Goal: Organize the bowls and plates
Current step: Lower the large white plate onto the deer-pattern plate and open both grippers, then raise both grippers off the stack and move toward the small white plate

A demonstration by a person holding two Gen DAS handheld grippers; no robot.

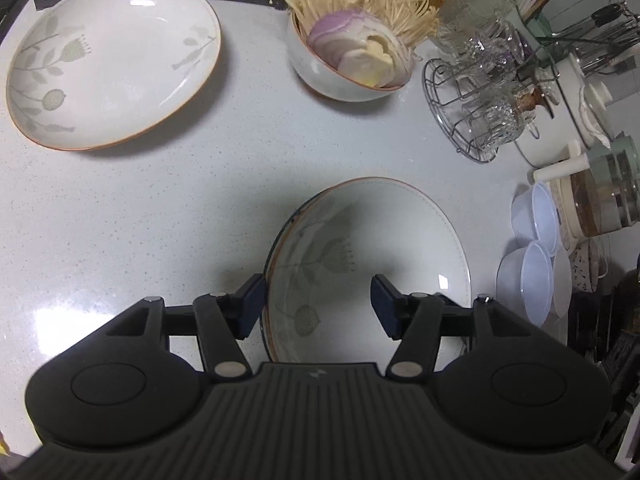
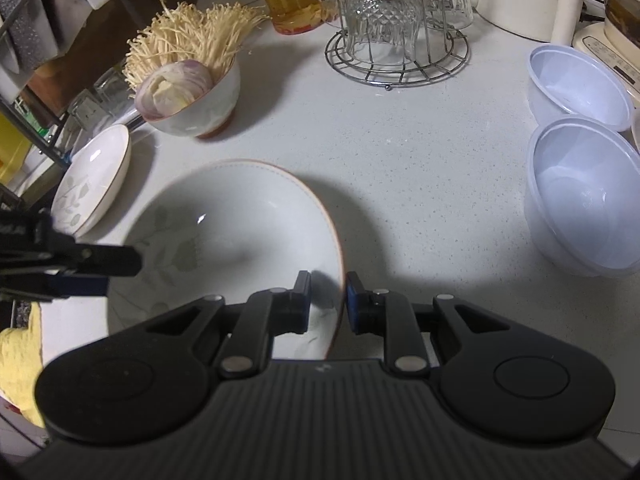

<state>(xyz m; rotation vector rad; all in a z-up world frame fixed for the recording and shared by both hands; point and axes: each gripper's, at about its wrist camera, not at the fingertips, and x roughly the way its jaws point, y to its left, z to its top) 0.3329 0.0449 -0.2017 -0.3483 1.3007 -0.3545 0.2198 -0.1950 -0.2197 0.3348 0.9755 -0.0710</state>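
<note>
Between the two pads of the right claw [image 2: 328, 300] sat the near rim of a big white plate [image 2: 240, 240] with a thin orange edge and pale leaf drawings. The pads were pinched narrow on that rim, one inside the plate and one outside, so the right claw held it. The plate looked tipped, with the held side higher than the far side, though I could not tell if the far edge touched the desk [image 2: 400, 160]. The left claw [image 1: 318, 306] was over the other side of the same plate [image 1: 380, 240]. Its pads stood wide, one outside the rim and one over the inside, and neither one pressed on it. The plate looked hard, heavy and smooth. It would not bend, but it could slip or crack if it fell. The rim was the best place to grab, because the middle was too wide and flat. A grab on one edge could let it swing, so two grabs on both sides would feel safer. Far ahead and to the left of the left claw lay a second plate [image 1: 112, 60] of the same kind. Ahead of both claws stood a bowl [image 1: 344, 76] full of onion and thin mushrooms, which should stay upright.
</note>
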